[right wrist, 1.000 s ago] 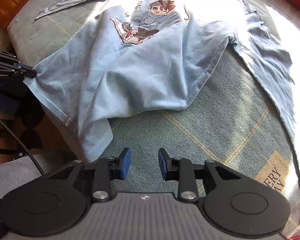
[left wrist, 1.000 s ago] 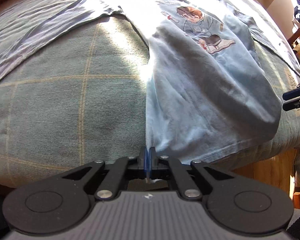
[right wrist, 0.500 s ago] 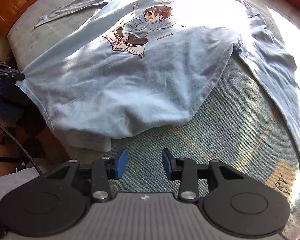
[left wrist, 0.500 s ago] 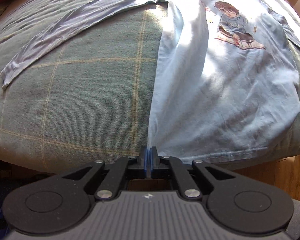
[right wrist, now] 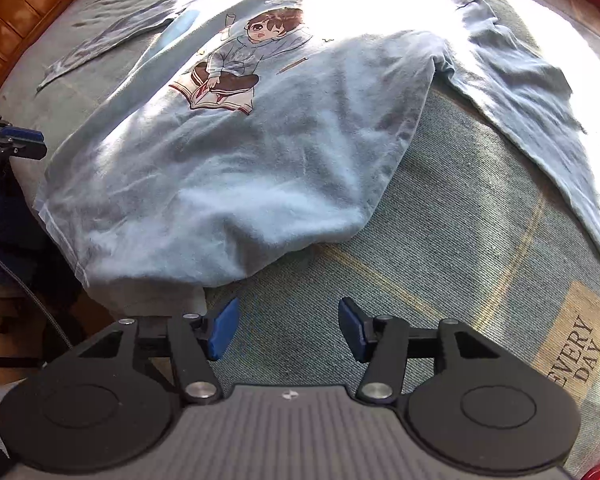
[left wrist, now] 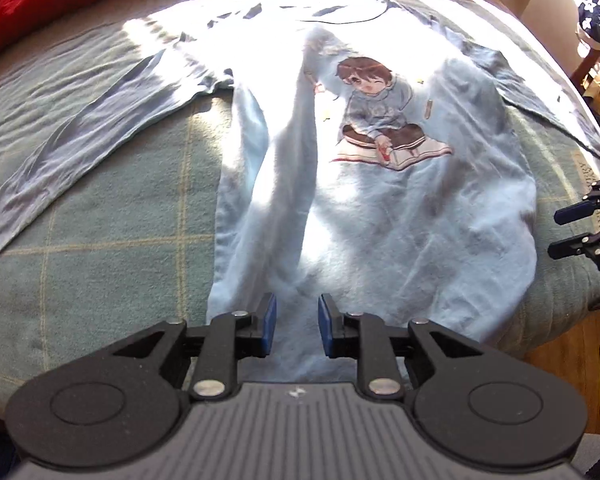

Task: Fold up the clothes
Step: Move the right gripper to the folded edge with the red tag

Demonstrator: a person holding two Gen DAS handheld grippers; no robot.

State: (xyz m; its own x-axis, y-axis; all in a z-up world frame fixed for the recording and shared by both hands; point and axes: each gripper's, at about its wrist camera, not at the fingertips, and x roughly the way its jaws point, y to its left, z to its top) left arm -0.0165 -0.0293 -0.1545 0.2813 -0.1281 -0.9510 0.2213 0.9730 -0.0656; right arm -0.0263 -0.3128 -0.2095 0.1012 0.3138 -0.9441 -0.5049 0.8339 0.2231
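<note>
Your left gripper points down over the near hem of the light blue shirt. Its jaws are opening, a narrow gap between the blue pads, with shirt cloth lying under that gap but not pinched by them. The shirt spreads away from this gripper across the green checked bed cover, face up, its cartoon print ahead and a little to the right, one long sleeve trailing off to the left.

Your right gripper is opening too, jaws already wide, with only bed cover between them. The shirt's rumpled bottom corner lies just ahead and to its left. Beyond the shirt's left edge, the left gripper's fingertips show.
</note>
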